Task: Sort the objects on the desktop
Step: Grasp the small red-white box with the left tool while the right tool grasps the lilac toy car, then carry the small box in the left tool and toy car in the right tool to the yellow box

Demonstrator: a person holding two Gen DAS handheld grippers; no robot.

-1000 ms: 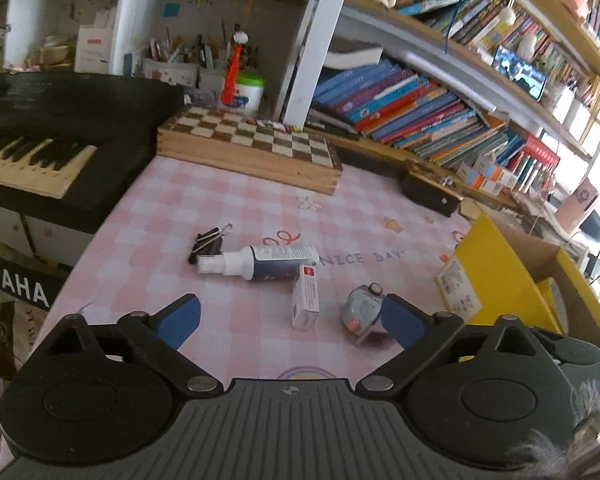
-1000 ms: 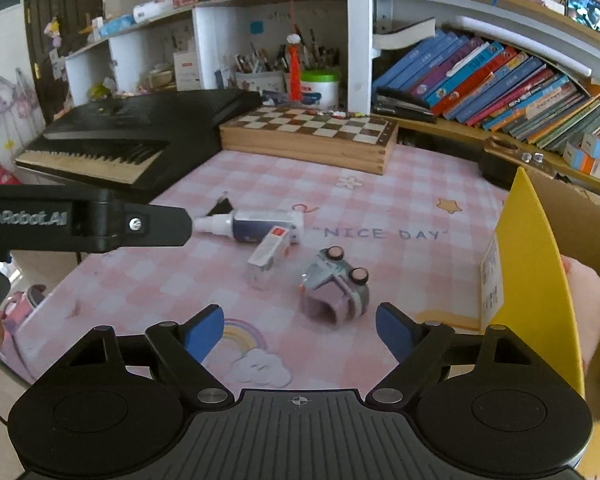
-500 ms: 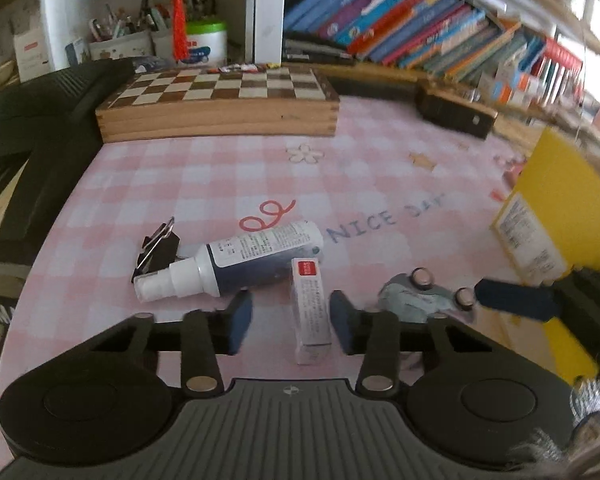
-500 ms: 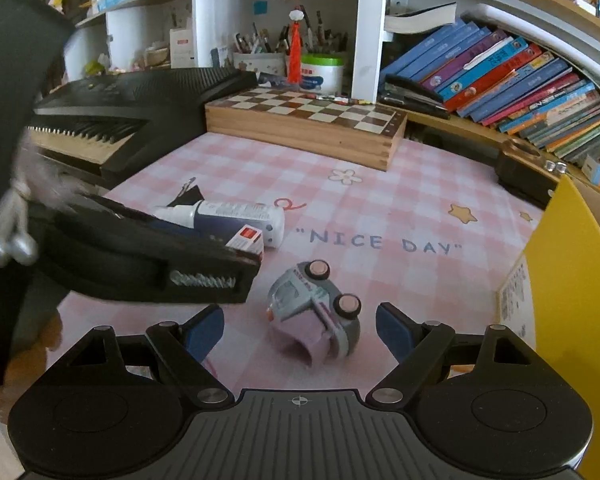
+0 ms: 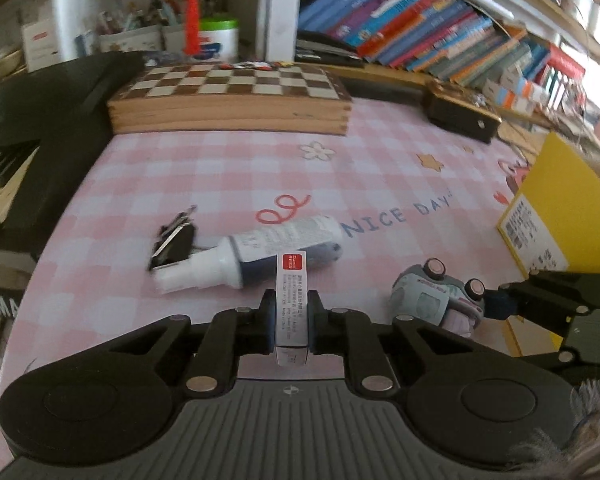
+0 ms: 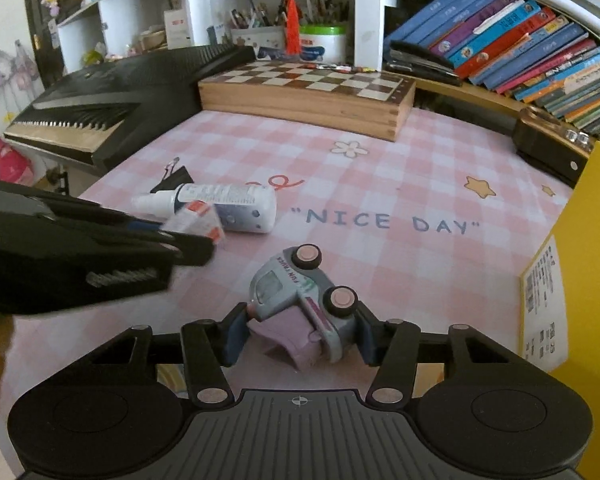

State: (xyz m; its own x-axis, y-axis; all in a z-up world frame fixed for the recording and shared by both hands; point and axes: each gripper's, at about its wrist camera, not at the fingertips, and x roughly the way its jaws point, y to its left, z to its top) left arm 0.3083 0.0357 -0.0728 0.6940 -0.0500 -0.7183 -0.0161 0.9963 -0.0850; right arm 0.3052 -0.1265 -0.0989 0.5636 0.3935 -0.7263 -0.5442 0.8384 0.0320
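"NICE DAY" mat [image 6: 380, 184], "FUN TRUCK" toy [image 6: 300, 292]: your right gripper [image 6: 300, 336] jaws closing around it, left gripper [image 5: 291, 320] jaws closing on small white box [image 5: 291, 296], both angled down.

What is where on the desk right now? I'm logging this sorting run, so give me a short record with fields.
left gripper: jaws closing on the small white box
right gripper: jaws closing on the toy truck, which lies on its side
spray bottle: lying on the pink mat
binder clip: at the bottle's nozzle
yellow box: right edge of the mat
chessboard: far side
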